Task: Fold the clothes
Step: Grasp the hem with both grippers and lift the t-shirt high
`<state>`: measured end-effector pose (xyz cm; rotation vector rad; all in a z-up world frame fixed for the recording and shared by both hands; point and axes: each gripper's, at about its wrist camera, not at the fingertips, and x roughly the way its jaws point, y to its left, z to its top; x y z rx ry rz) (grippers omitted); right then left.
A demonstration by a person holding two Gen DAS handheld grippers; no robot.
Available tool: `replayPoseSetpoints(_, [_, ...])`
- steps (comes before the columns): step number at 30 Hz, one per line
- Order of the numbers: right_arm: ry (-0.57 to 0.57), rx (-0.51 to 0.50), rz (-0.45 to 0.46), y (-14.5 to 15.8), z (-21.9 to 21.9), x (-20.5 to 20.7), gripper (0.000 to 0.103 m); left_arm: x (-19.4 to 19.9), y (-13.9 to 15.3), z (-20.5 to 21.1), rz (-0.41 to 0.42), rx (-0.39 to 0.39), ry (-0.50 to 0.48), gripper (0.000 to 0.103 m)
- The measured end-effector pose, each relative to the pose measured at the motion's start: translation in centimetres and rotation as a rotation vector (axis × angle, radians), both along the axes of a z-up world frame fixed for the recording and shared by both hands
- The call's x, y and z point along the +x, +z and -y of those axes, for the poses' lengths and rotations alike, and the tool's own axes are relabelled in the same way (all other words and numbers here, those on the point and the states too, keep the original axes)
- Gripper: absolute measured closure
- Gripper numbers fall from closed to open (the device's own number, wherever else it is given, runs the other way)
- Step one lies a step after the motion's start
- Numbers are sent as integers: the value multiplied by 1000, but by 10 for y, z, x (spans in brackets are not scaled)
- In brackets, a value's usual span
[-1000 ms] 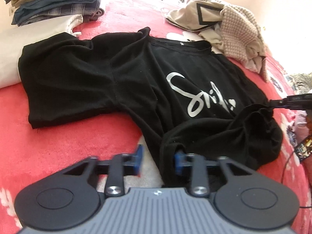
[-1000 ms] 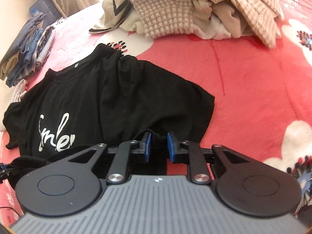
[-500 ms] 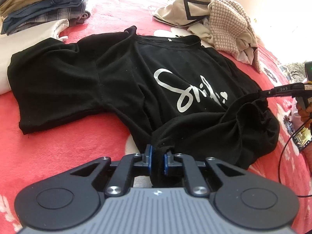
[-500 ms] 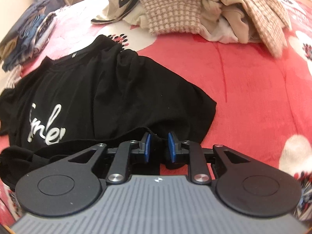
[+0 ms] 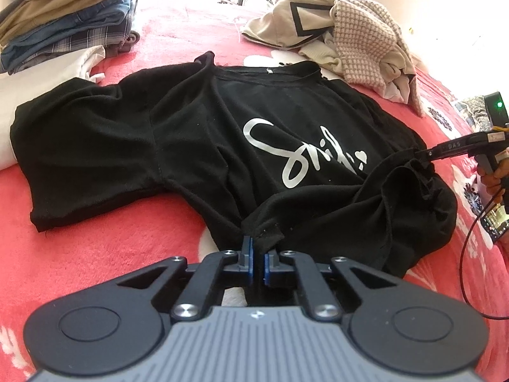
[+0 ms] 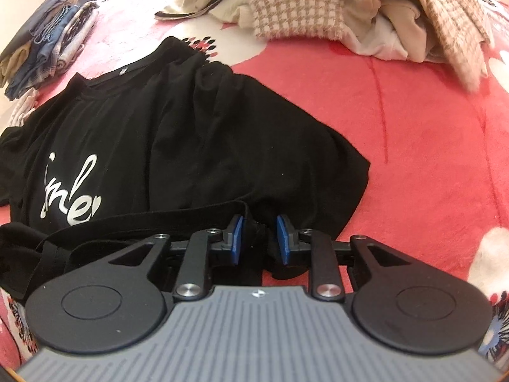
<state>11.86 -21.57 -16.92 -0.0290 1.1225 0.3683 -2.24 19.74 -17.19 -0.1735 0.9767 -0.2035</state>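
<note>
Pinching the lower hem of the black T-shirt [image 5: 197, 146], the left claw [image 5: 257, 262] is seen with its blue pads pressed almost together on a bunched corner of cloth. The right claw [image 6: 259, 238] is clamped on another fold of the same hem, its pads held a little apart by the thicker wad of fabric between them. In the left wrist view the right claw's tip [image 5: 426, 154] is shown at the T-shirt's right side, gripping the hem there, with a hand [image 5: 494, 175] behind it.

The T-shirt is laid front-up on the red bed cover [image 5: 105, 254], its white script print [image 5: 299, 156] facing upward and its lower portion gathered toward the claws. Both sleeves are spread flat to either side of the print.

Beyond the T-shirt's collar, a heap of unfolded clothes [image 5: 350, 35] in beige and checked fabric is piled to its far right. A stack of folded clothes [image 5: 66, 22] is set to the T-shirt's far left, with a white pillow [image 5: 38, 86] just beside the left sleeve.
</note>
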Motion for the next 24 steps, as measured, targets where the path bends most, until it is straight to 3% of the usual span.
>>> replayPoseSetpoints(2, [26,-69,51,1,-6,-9,81,-3,4,1,21,16,12,99])
replayPoseSetpoints(6, [84,-252,187,5,-20,-32,94,-10,19,0,82,41,45,100])
replayPoseSetpoints(8, [104,-334,263,7,-25,-44,95,-16,30,-1,119,48,53,100])
replayPoseSetpoints(16, [19,-523,591,45,-5,-100,96,-53,86,2,283,91,72,100])
replayPoseSetpoints(22, [-49,-628,882,87,13,-172,96,-88,139,2,423,128,98,101])
replayPoseSetpoints(24, [-57,-641,939,103,20,-196,96,-75,147,-1,394,124,97,101])
